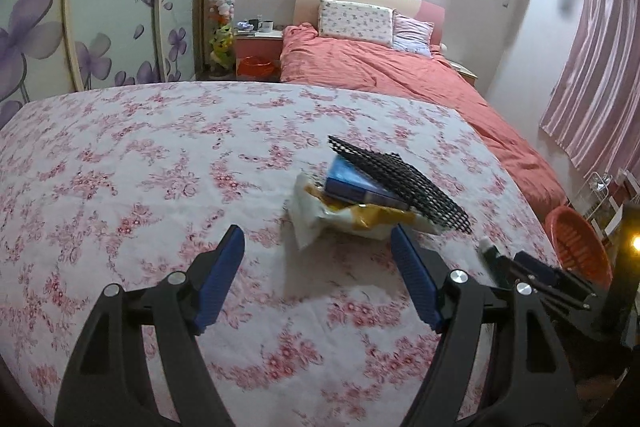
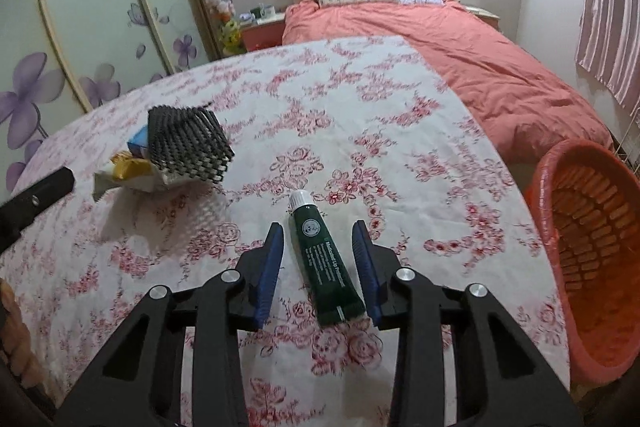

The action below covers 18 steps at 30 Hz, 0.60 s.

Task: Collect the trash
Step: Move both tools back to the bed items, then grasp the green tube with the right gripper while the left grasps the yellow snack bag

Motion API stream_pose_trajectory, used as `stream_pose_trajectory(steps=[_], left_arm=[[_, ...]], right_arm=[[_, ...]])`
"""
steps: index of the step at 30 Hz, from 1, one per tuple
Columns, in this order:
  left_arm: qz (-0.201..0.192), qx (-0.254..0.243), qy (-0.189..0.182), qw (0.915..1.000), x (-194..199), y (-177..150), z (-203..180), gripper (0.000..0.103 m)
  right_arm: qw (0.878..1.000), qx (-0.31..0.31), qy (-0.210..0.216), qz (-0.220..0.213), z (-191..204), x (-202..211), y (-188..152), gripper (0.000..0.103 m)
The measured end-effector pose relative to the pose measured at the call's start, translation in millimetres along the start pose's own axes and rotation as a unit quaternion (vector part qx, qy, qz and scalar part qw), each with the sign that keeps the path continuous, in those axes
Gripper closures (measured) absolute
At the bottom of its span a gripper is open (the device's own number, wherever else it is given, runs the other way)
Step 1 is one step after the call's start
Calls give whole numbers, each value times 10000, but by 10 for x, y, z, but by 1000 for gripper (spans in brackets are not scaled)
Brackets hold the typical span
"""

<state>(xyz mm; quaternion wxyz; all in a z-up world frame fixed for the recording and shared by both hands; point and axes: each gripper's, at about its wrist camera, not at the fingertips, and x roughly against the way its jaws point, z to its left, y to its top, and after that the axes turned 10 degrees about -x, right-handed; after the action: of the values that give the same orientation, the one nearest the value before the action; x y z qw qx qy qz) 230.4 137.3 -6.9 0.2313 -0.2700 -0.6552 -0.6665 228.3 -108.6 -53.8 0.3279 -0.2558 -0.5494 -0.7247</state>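
Observation:
A dark green tube with a white cap [image 2: 325, 259] lies on the floral table, between the blue pads of my right gripper [image 2: 318, 235]. The jaws stand open on either side of it, with gaps. The tube also shows in the left wrist view [image 1: 491, 259]. A pile of trash sits on the table: a black mesh sheet [image 1: 404, 179] over a blue box [image 1: 356, 183] on a white and yellow wrapper [image 1: 320, 215]. The pile shows at the left in the right wrist view [image 2: 184, 143]. My left gripper [image 1: 318, 243] is open and empty, just short of the pile.
A red plastic basket [image 2: 592, 259] stands off the table's right edge and also shows in the left wrist view [image 1: 576, 247]. A bed with a coral duvet [image 1: 400, 75] lies beyond the table. Wardrobe doors [image 1: 112, 7] are at the left, pink curtains [image 1: 596, 67] at the right.

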Motion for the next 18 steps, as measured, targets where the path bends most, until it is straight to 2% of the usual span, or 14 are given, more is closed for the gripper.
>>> stream_pose_trajectory(steps=[4, 6, 9, 14, 16, 18], left_arm=[[8, 52, -34, 10000, -72, 51, 50, 29], [34, 82, -39, 10000, -124, 86, 69, 31], [87, 126, -69, 9999, -224, 132, 96, 34], [313, 99, -105, 9994, -439, 162, 91, 48], [459, 159, -228, 9986, -545, 156, 104, 52], [604, 222, -357, 9973, -632, 142, 114, 61]], right_arm=[[9997, 3, 40, 223, 16, -73, -10, 73], [9998, 30, -6, 217, 27, -68, -18, 80], [9998, 65, -67, 198, 44, -57, -38, 82], [9997, 77, -90, 191, 45, -31, -71, 83], [9998, 70, -99, 185, 37, -31, -63, 83], [9998, 62, -108, 177, 28, -22, -70, 82]])
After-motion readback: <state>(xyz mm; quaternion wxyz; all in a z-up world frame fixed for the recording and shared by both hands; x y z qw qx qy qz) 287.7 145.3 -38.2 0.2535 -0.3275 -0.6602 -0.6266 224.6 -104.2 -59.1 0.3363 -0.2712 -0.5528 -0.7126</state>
